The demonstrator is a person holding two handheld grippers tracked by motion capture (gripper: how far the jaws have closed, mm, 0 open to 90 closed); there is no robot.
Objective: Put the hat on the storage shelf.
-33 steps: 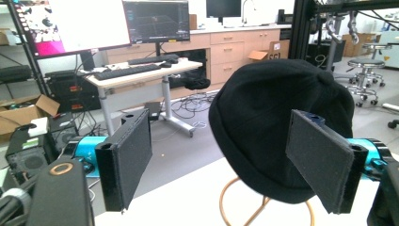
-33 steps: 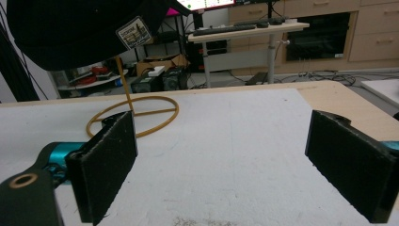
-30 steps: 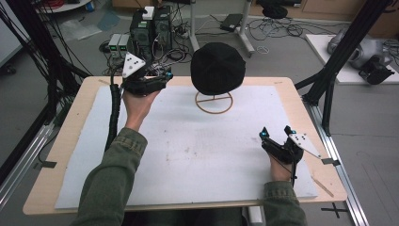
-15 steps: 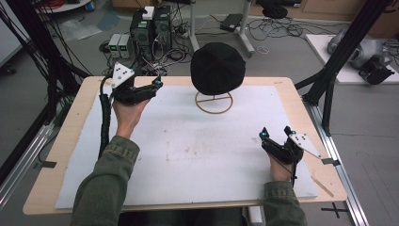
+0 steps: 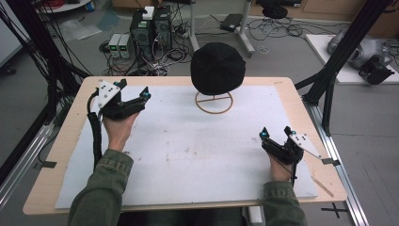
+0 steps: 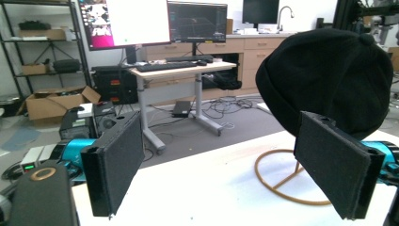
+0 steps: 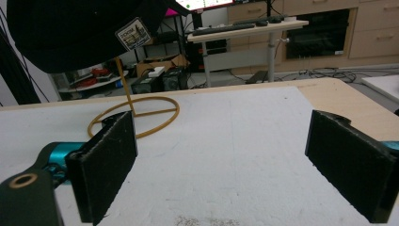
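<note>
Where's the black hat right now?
The black hat sits atop the gold wire stand at the far middle of the table in the high view, ahead and right of the left gripper, apart from both grippers.

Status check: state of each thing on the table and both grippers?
Black cap: hung on the stand, not held.
Wire stand: upright on the white mat.
Left gripper: open, jaws just opening, nothing between them.
Right gripper: open, holding nothing, low over the mat.
</note>
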